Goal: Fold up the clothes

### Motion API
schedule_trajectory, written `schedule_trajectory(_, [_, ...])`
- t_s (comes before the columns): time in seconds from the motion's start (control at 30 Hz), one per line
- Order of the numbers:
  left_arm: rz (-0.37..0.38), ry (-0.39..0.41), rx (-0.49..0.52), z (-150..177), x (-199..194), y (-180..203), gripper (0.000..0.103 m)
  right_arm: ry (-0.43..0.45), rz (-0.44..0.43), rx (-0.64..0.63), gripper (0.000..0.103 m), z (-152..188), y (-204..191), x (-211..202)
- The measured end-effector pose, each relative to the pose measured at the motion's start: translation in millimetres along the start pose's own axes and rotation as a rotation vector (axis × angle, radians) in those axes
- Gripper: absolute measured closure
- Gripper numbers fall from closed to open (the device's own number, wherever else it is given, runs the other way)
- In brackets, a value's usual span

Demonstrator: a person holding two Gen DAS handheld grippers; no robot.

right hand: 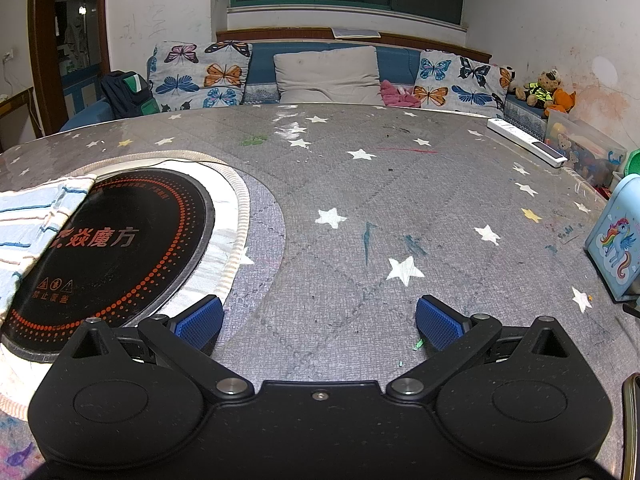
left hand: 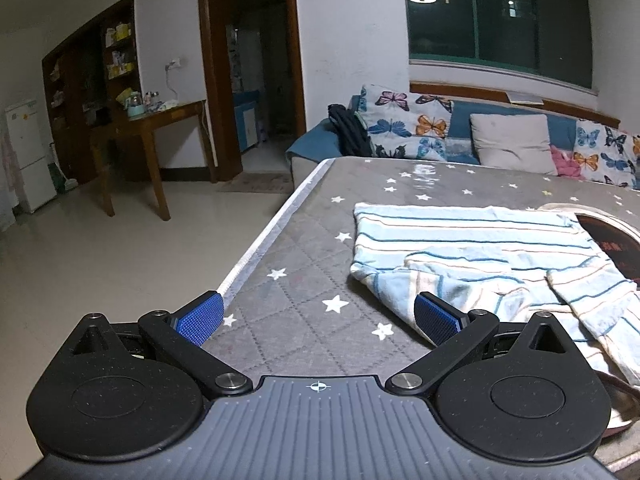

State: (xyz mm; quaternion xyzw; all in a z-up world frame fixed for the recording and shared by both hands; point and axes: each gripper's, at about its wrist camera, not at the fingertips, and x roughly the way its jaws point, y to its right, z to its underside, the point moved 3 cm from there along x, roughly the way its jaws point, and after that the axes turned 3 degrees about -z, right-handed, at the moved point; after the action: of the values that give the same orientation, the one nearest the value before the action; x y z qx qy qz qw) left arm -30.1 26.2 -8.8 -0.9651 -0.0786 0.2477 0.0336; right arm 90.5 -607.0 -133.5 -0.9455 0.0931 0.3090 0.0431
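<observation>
A light blue striped garment [left hand: 480, 256] lies partly folded on the grey star-patterned table [left hand: 300, 280], to the right in the left wrist view. Its edge also shows at the far left of the right wrist view [right hand: 32, 220], overlapping a black round induction cooktop [right hand: 120, 248]. My left gripper [left hand: 318, 320] is open and empty above the table near its left edge, with its right blue pad beside the garment's near corner. My right gripper [right hand: 318, 320] is open and empty above bare table, to the right of the cooktop.
A white power strip [right hand: 524, 140] and a blue unicorn box [right hand: 616, 240] sit at the table's right side. A sofa with butterfly cushions [right hand: 200, 76] runs behind the table. The table's left edge drops to a tiled floor [left hand: 120, 248] with a wooden side table [left hand: 148, 136].
</observation>
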Motion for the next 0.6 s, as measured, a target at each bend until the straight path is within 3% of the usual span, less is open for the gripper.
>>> schedule_trajectory(0.6, [0.015, -0.022, 0.016, 2.7, 3.9, 10.5, 0.000, 0.000, 0.000, 0.000, 0.000, 0.0, 0.0, -0.1])
